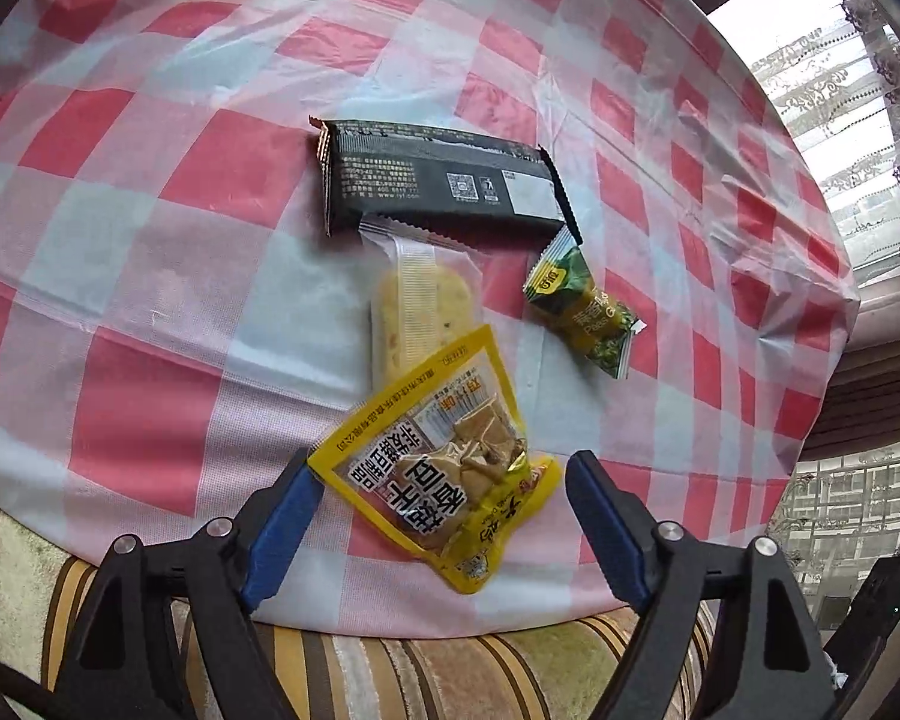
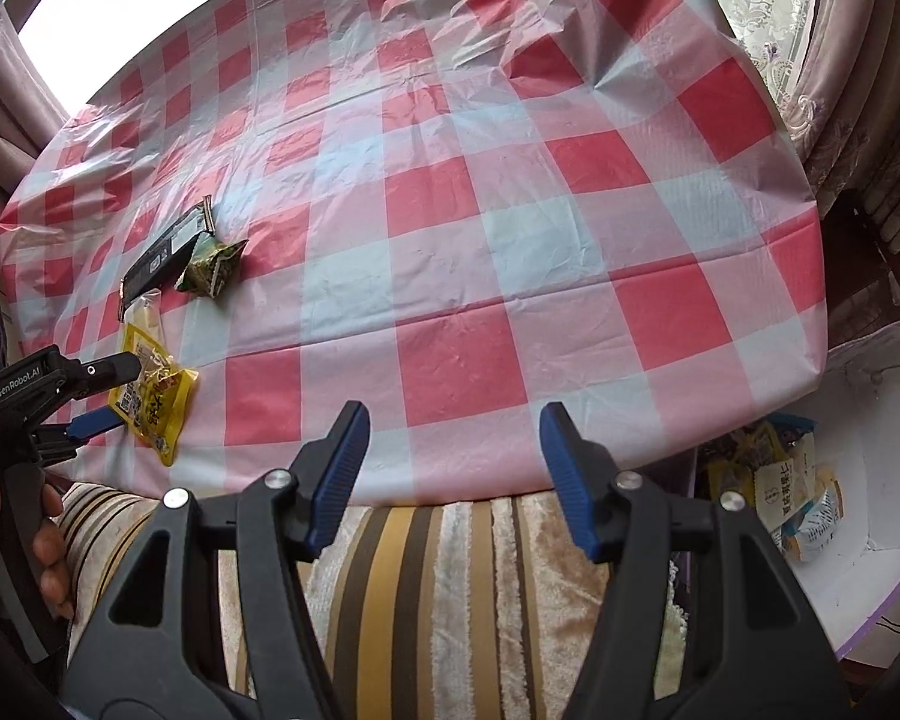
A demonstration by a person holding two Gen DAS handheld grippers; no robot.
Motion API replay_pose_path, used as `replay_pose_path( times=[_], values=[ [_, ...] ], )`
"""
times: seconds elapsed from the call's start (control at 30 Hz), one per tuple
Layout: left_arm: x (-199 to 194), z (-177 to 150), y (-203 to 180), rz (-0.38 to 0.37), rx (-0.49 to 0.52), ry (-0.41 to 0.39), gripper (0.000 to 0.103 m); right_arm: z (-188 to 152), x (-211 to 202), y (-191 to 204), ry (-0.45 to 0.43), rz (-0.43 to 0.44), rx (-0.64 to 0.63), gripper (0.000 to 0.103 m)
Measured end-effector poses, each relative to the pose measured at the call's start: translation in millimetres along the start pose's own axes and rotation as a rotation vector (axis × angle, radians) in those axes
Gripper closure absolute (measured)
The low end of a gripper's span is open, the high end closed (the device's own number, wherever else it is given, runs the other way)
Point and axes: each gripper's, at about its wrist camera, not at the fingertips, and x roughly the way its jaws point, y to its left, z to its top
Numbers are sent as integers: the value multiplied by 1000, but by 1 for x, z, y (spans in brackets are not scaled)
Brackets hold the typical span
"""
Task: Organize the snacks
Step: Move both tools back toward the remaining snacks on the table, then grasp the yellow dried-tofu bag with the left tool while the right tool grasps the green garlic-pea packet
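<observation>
**Yellow pouch sits between the left jaws**

Yellow, glossy and crinkled, the snack pouch (image 1: 444, 468) lies on the checked tablecloth (image 1: 150, 192) between the wide-spread left gripper (image 1: 441, 483), its pads off the film. Long axis runs diagonally. Right gripper (image 2: 453, 471) stands well apart, open and empty.

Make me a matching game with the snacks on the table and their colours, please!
Things:
1. long bar wrapper
2. small pea packet
3. big packet between the left gripper's fingers
4. biscuit pack

Colours:
A. yellow
B. see-through
C. black
D. green

Pairs: 1-C, 2-D, 3-A, 4-B
</observation>
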Motion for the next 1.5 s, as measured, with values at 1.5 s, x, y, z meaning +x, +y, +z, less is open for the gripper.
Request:
replay_pose_path(
  times=[1.5],
  values=[
    [-19,2,44,114,77,-88,42,94,106,174,82,122,-723,21]
  ],
)
